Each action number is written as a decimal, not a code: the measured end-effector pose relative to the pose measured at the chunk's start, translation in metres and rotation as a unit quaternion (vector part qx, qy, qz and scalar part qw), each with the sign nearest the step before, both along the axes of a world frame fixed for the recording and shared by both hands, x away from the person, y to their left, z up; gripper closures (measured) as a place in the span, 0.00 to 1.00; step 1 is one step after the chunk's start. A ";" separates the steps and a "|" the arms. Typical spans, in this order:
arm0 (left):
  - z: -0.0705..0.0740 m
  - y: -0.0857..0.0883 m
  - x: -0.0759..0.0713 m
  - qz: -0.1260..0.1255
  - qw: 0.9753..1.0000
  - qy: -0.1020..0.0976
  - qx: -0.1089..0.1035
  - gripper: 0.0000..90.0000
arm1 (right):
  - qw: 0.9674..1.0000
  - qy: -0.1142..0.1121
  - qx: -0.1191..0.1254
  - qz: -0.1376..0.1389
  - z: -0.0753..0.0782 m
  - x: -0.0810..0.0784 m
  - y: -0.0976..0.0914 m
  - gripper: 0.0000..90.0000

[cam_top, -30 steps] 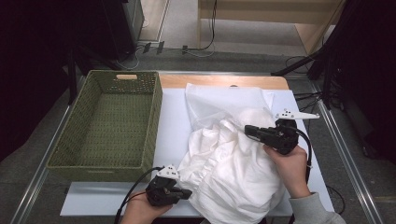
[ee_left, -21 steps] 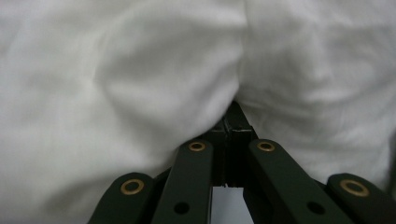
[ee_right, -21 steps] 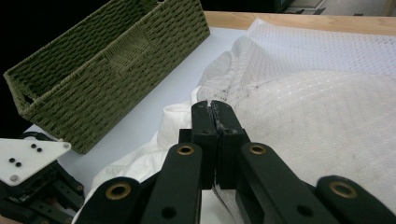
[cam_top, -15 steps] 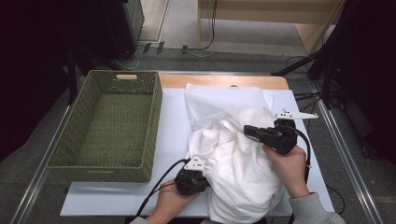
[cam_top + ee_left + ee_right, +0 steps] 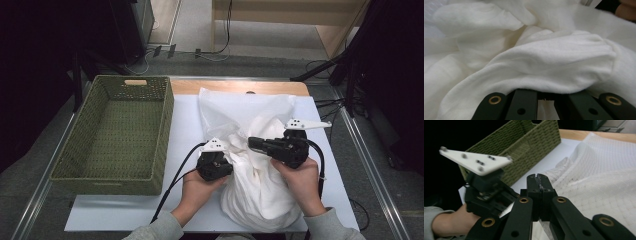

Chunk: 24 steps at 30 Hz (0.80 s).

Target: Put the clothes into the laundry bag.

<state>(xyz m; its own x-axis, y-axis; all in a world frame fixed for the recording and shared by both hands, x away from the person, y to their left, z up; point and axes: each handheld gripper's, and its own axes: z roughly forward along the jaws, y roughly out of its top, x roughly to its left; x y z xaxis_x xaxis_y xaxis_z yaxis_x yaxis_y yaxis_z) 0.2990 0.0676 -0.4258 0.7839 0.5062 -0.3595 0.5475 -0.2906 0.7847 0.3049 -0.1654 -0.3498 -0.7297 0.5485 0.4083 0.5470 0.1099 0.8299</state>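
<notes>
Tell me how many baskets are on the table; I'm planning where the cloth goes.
1: the green woven basket stands on the table's left side, beside the white cloth.
</notes>
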 end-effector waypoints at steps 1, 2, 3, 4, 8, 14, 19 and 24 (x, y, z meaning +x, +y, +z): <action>-0.001 -0.002 0.000 -0.002 1.000 0.000 0.000 1.00 | 1.000 -0.004 0.003 0.003 0.003 -0.002 0.001 1.00; 0.000 -0.005 0.002 -0.006 1.000 -0.002 0.003 1.00 | 1.000 -0.010 0.005 0.005 0.005 -0.004 0.002 1.00; 0.002 -0.008 0.003 -0.008 1.000 -0.001 0.004 1.00 | 1.000 -0.014 0.007 0.007 0.008 -0.006 0.002 1.00; 0.004 -0.012 0.004 -0.010 1.000 -0.002 0.007 1.00 | 1.000 -0.016 0.008 0.008 0.009 -0.008 0.002 1.00; 0.012 -0.030 0.015 -0.026 0.999 -0.010 0.028 1.00 | 1.000 -0.019 0.006 -0.013 0.008 -0.005 -0.005 1.00; 0.017 -0.054 0.033 -0.038 0.998 -0.003 0.041 1.00 | 0.999 0.003 0.017 -0.051 -0.004 0.008 -0.028 1.00; 0.023 -0.074 0.048 -0.050 0.998 -0.006 0.049 1.00 | 0.998 0.011 0.023 -0.066 -0.007 0.010 -0.040 1.00; 0.027 -0.086 0.061 -0.043 0.997 -0.013 0.057 1.00 | 0.997 0.012 0.022 -0.067 -0.008 0.006 -0.042 1.00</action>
<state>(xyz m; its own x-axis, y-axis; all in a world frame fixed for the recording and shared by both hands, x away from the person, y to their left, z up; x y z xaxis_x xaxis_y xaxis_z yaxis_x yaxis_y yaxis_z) 0.3598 -0.0181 -0.3992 0.8341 0.4737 -0.2825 0.4969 -0.4231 0.7576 0.3107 -0.2072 -0.3576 -0.6405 0.6216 0.4510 0.5742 -0.0023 0.8187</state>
